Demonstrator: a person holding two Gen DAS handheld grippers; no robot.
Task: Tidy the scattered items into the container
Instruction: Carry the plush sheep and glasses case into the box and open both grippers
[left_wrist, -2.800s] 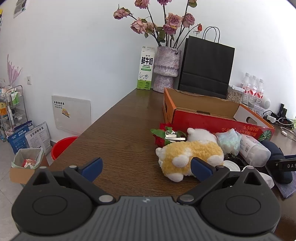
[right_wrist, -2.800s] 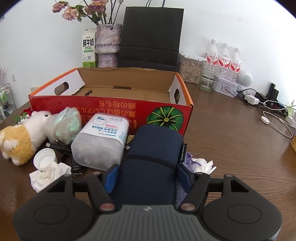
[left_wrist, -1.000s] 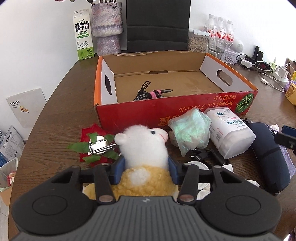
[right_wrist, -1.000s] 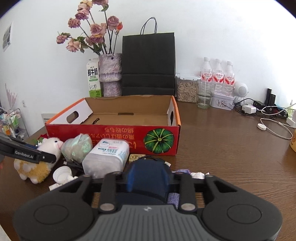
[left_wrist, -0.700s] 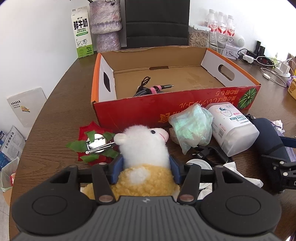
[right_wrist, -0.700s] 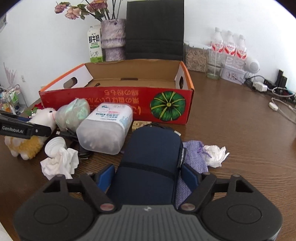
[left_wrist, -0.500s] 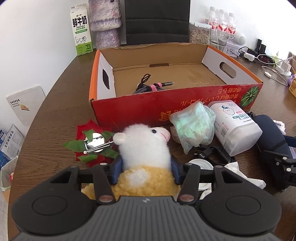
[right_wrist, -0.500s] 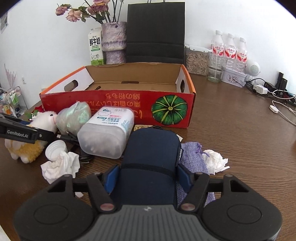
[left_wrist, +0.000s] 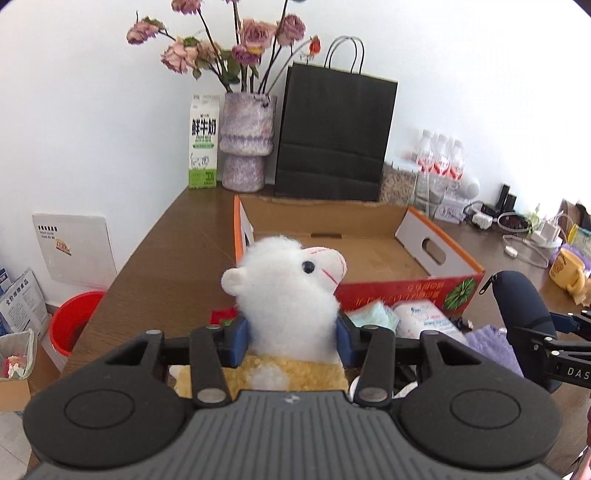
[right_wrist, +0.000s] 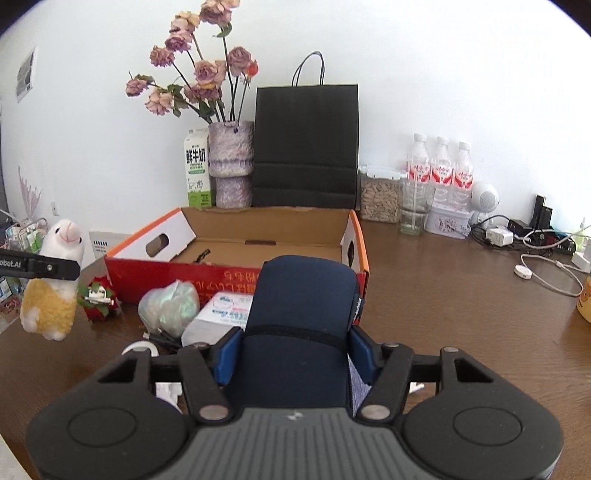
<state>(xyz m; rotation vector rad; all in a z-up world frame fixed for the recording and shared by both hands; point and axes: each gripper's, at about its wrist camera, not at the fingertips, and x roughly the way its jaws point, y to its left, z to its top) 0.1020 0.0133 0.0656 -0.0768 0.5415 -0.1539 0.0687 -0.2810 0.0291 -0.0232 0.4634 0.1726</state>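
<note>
My left gripper (left_wrist: 291, 338) is shut on a white and yellow plush alpaca (left_wrist: 291, 295) and holds it above the table; it also shows hanging in the air in the right wrist view (right_wrist: 55, 280). My right gripper (right_wrist: 295, 350) is shut on a dark navy zip case (right_wrist: 299, 325), lifted off the table; the case shows in the left wrist view (left_wrist: 524, 306). The open red and orange cardboard box (right_wrist: 236, 277) stands just ahead, with a black cable (right_wrist: 202, 254) inside.
On the table before the box lie a red flower clip (right_wrist: 98, 295), a greenish plastic bag (right_wrist: 170, 306), a white wipes tub (right_wrist: 225, 314), a purple pouch (left_wrist: 487, 339) and tissue. A vase, milk carton (right_wrist: 197, 173), black paper bag (right_wrist: 306, 147) and bottles stand behind the box.
Both grippers have risen from the table, the left lifting the plush alpaca and the right lifting the navy case. Both views now look more level toward the wall.
</note>
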